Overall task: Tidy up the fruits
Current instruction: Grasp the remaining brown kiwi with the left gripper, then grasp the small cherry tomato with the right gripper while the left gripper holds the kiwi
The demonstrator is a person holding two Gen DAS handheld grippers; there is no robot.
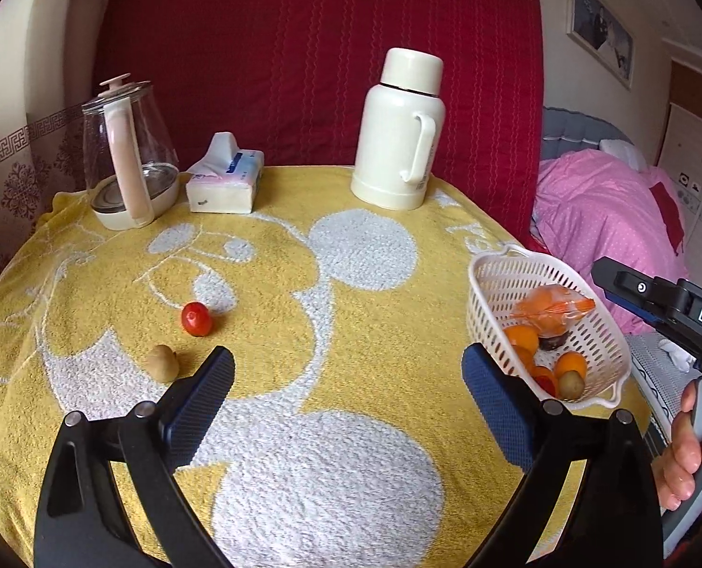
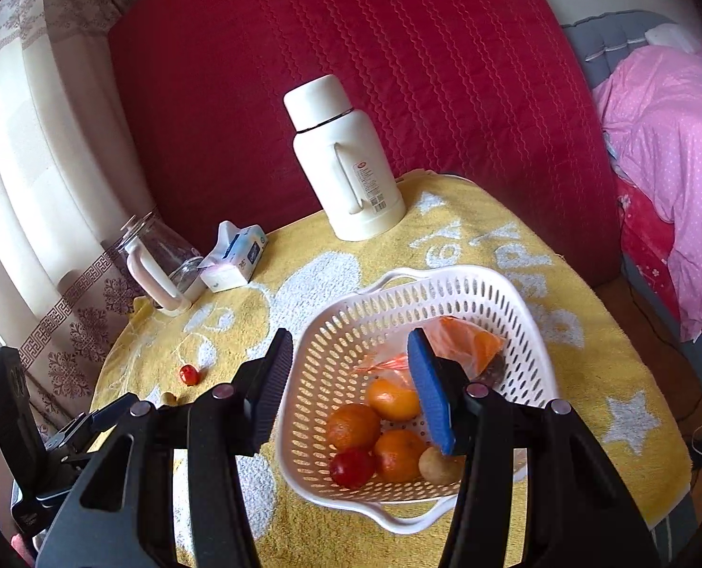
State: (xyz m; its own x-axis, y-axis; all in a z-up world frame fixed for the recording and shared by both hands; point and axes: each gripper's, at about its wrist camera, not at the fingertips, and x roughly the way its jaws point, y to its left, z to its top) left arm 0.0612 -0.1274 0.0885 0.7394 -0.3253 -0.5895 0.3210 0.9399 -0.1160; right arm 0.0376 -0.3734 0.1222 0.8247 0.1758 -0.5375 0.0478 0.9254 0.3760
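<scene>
Jaws of the left gripper (image 1: 346,378) stand wide apart with nothing between them. Jaws of the right gripper (image 2: 351,374) are partly apart and also hold nothing; they hang over the near wall of the white basket (image 2: 516,293), one finger outside it and one inside.

The basket sits near the right edge of the counter (image 1: 303,473) and already keeps oranges (image 2: 353,426), a red fruit and a small brown one. Two pieces lie loose toward the left side of the counter: a red fruit (image 1: 196,318) and, just beside it, a brown fruit (image 1: 161,363).

The step in hand seems to be picking up the brown fruit, which is nearer to the left gripper. To do it well, the person should bring the fingers on both sides of the fruit, low to the towel, and close gently, because it is small and round and may roll.

Both grippers point forward and downward, and a hand (image 1: 682,454) holds the handle of the right one.
</scene>
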